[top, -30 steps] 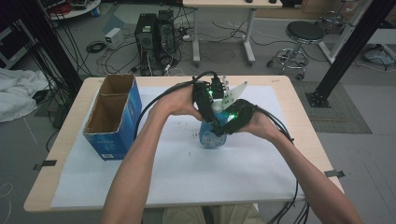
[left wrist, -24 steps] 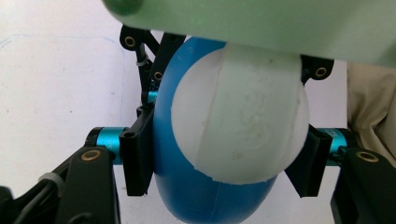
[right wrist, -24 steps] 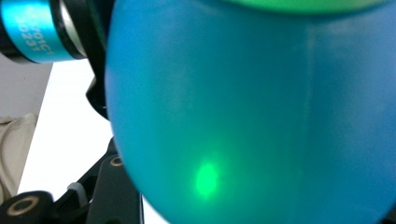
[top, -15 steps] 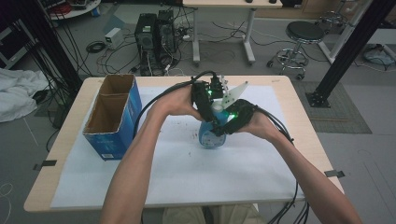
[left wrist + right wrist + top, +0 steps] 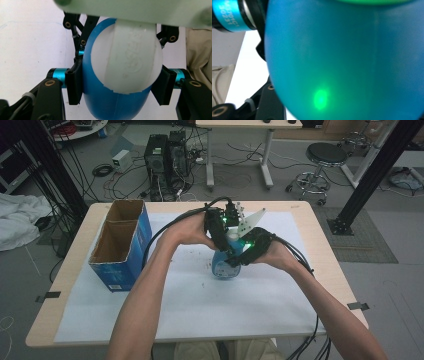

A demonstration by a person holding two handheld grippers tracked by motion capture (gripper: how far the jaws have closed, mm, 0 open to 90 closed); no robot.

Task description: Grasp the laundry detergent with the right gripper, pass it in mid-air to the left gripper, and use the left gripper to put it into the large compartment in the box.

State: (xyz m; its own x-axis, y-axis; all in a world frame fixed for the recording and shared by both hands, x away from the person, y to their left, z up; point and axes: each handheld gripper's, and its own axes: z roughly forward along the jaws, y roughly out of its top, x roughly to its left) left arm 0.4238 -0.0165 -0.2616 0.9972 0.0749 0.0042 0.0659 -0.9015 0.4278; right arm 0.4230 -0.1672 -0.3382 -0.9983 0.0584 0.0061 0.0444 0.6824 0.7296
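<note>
A blue egg-shaped container [image 5: 225, 268] with a white rounded cap [image 5: 127, 62] stands on the white sheet in the middle of the table. My left gripper [image 5: 216, 226] is shut on it. In the left gripper view its black pads [image 5: 73, 87] press the blue sides just below the cap. My right gripper [image 5: 248, 247] holds the same container from the right side. Its pale green body [image 5: 130, 10] and black links straddle the cap opposite. Blue wall [image 5: 342, 57] with a green light spot lies right against the right gripper view's camera, hiding most of those jaws.
An open blue cardboard box [image 5: 122, 245] stands at the table's left. A white sheet [image 5: 250, 310] covers most of the wooden table [image 5: 320, 235]. Cables trail from both grippers. Computer towers [image 5: 165, 160] and a stool [image 5: 325, 160] are on the floor beyond.
</note>
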